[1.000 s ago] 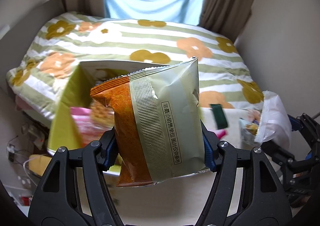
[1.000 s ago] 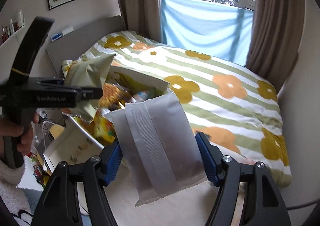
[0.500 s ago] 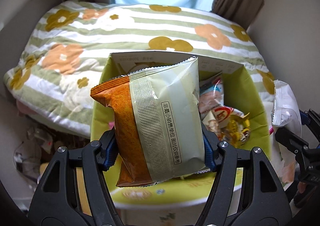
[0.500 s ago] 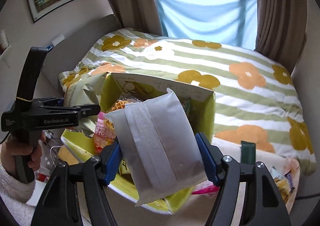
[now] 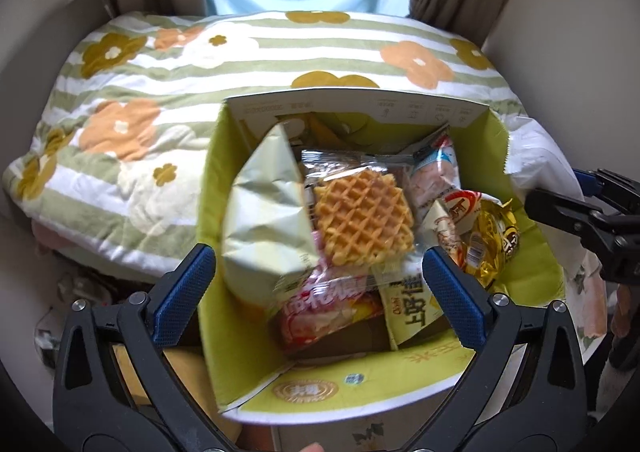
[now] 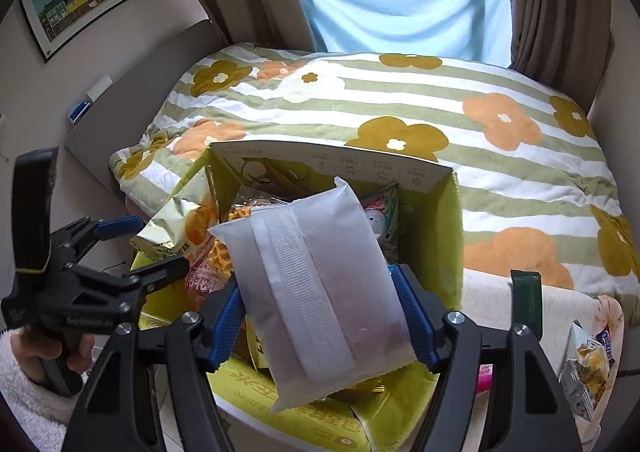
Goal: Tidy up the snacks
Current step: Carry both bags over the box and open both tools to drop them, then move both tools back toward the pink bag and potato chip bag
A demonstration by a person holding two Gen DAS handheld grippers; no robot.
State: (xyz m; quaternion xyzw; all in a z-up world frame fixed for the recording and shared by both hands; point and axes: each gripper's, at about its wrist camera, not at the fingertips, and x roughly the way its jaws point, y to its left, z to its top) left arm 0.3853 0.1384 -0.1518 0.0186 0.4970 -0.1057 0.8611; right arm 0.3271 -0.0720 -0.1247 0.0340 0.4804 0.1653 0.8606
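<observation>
Green box (image 5: 532,252) holds waffle pack (image 5: 362,221); pale-green bag (image 5: 266,219).

The box (image 5: 532,252) looks like printed cardboard, yellow-green and fairly matt inside. The pale green packet (image 5: 266,219) and gold wrappers (image 5: 494,244) are glossy, crinkled foil or plastic film, while the white pouch (image 6: 320,292) seems matt, perhaps paper-like. The floral blanket (image 6: 400,107) is soft, fuzzy cloth.

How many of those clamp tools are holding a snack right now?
1. The right gripper clamps the white packet; the left gripper has its jaws opening above the box, gripping nothing.
</observation>
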